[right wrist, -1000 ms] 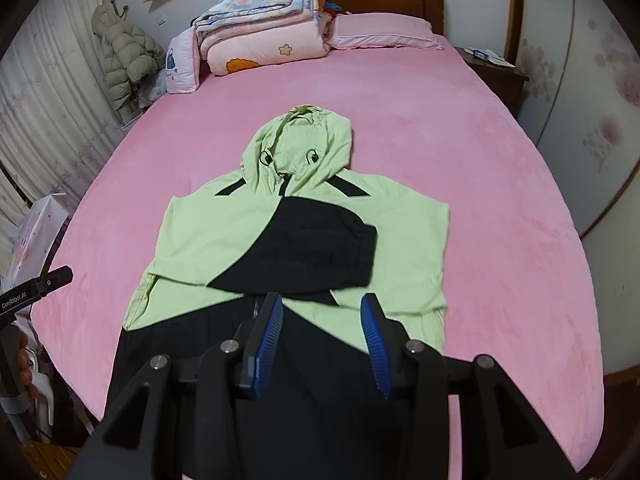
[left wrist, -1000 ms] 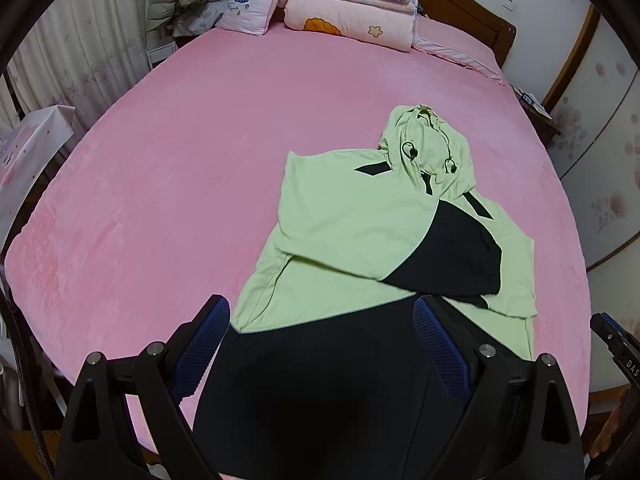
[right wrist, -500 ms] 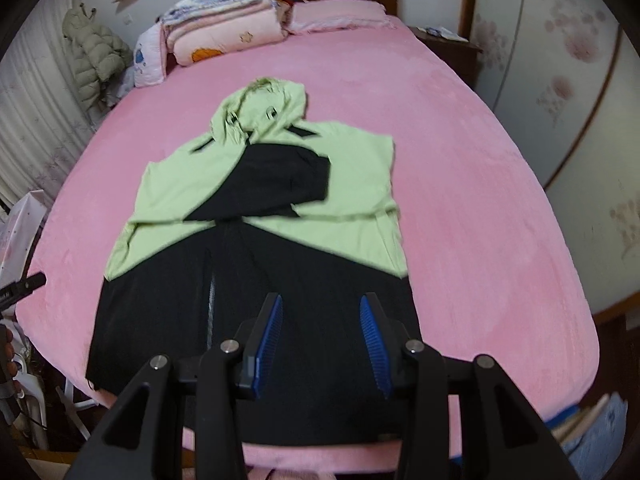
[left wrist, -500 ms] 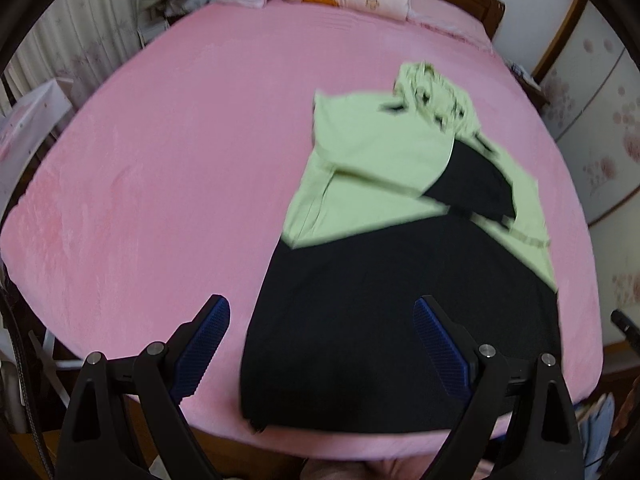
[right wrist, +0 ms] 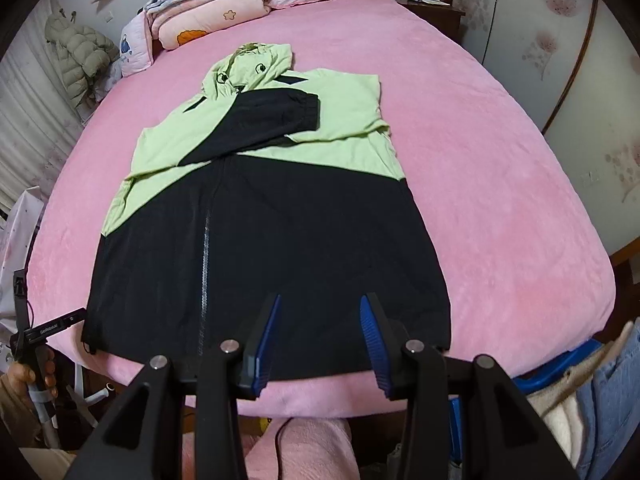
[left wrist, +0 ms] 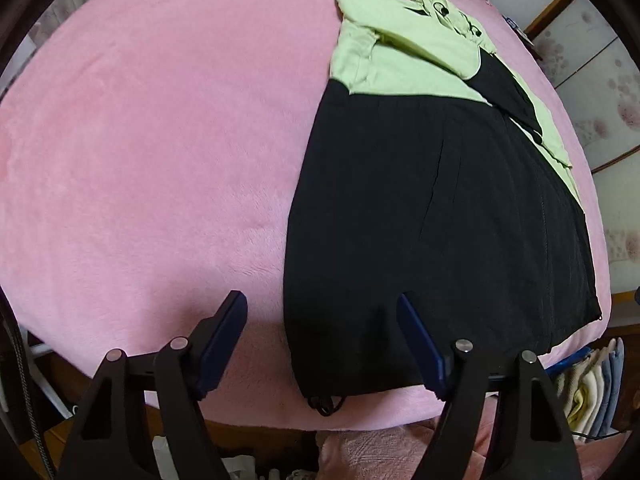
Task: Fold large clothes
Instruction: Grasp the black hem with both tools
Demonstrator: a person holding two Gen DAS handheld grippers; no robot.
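Left gripper point(left wrist: 322, 314): jaws apart and just now narrowing, straddling the near left corner of the hem, nothing pressed between them. Right gripper point(right wrist: 320, 316): jaws apart, holding nothing, poised over the hem near its right corner. One jacket point(right wrist: 272, 216), green above and black below, lies flat at the near edge of the pink bed point(right wrist: 500, 200), sleeves folded across the chest. Only the right view shows the folded quilts point(right wrist: 208, 4), a puffer coat point(right wrist: 80, 56), and the person's hand point(right wrist: 38, 372) on the other tool, whose white lettering is illegible.
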